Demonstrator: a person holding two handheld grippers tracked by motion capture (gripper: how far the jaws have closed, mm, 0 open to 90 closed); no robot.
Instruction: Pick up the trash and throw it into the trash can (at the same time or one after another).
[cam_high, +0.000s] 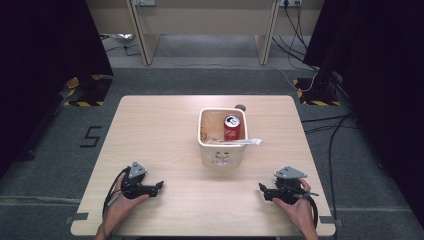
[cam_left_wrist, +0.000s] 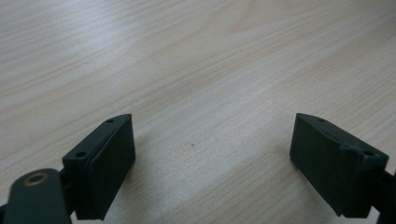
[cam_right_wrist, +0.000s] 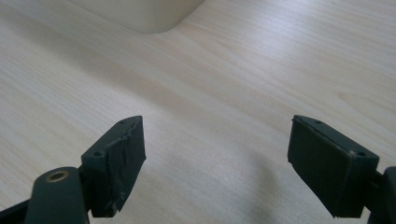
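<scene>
Wood table (cam_high: 165, 130) lies bare under both wide-open tongs, left gripper (cam_high: 159, 186) and right gripper (cam_high: 262, 188); nothing held. Likely next: reaching for the bin (cam_high: 222, 152) holding a can (cam_high: 231, 127).

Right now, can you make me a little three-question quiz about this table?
1. True or false: the red can stands inside the white bin.
2. The left gripper has its jaws: A) open B) shut on the can.
3. Fill in: the white wrapper lies across the bin's ____ rim.

Key: 1 true. 2 A. 3 near (the person's side).
</scene>
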